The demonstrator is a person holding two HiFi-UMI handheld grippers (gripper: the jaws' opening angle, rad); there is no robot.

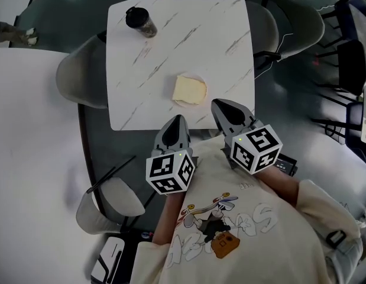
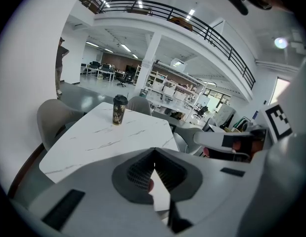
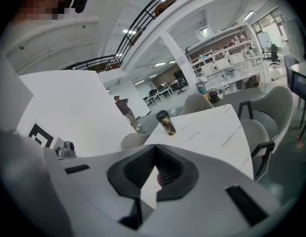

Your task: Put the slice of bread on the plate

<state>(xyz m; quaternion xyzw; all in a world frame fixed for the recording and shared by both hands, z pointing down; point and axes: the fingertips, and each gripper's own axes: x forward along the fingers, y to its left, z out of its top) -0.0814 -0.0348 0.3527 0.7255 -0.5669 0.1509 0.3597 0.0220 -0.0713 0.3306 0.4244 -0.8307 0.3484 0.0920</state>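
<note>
On the white marble table, the slice of bread lies flat on the small plate, and only a thin part of the plate's rim shows around it. To my judgement the task is done, because the bread is where it must be and nobody holds it.

Both tools are off the table, close in front of the person's chest. The left gripper has its jaws pressed together with nothing between them, and the left gripper view shows the same thing. The right gripper is also fully closed and empty, with its tips meeting in its own view. Its tip is just beside the near edge of the table and near the plate, but it does not touch the plate.

Nothing seems to be left, except perhaps to bring the hands away.

About the room: the plate stands near the near edge of the table, but it is completely on the top and not over the edge. The dark cup stands at the far left corner, well apart, so the middle of the table is bare. One grey chair is at the left side and another chair at the right side, both away from the hands.
</note>
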